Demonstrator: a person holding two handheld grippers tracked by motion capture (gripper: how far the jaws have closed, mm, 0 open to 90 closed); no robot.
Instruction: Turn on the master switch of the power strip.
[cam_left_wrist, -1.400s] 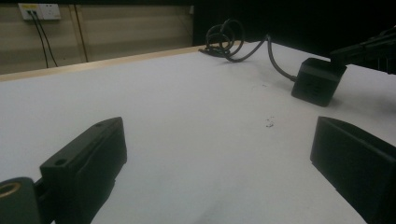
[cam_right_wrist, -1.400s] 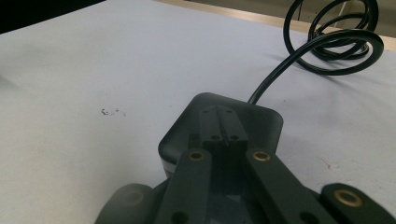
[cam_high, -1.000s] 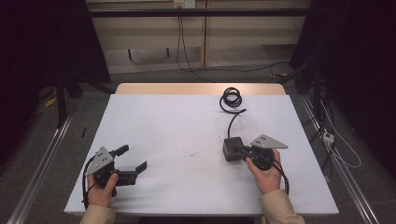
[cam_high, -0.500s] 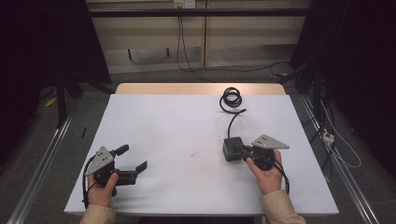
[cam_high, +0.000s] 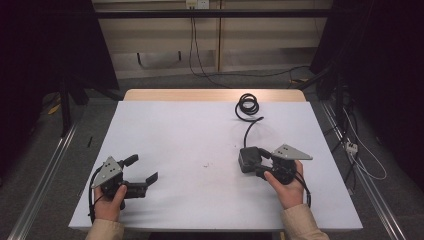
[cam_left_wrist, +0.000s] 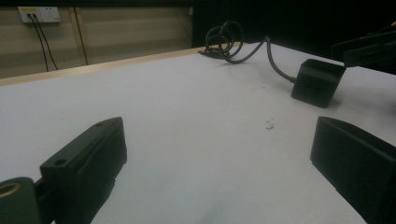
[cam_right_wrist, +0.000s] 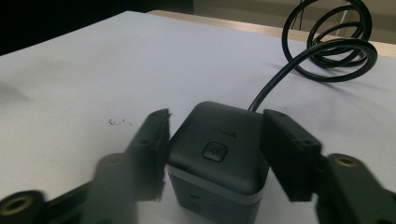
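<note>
The right gripper (cam_high: 257, 162) rests on the white table (cam_high: 190, 135) near its right edge, held by the person's right hand (cam_high: 289, 185). Its two black jaws stand on either side of a dark cube-shaped power adapter (cam_right_wrist: 217, 156). In the right gripper view, the left jaw lies against the cube's left face and the right jaw against its right face; the left jaw is blurred, so firm clamping pressure cannot be confirmed, but the jaws are closed in to the width of the cube. The cube sits upright on the table with a square button on its top face. A black cable (cam_high: 250, 131) leaves its far side and runs to a coil (cam_high: 247, 106) lying near the far edge of the table, right of centre.

The left gripper (cam_high: 142, 172) rests near the near left corner of the table, held by the left hand (cam_high: 109, 200). Its jaws are spread wide, with nothing between them but bare table surface, as the left gripper view confirms. It is well apart from the adapter.

A small cluster of dark specks (cam_high: 205, 164) marks the table between the two grippers.
</note>
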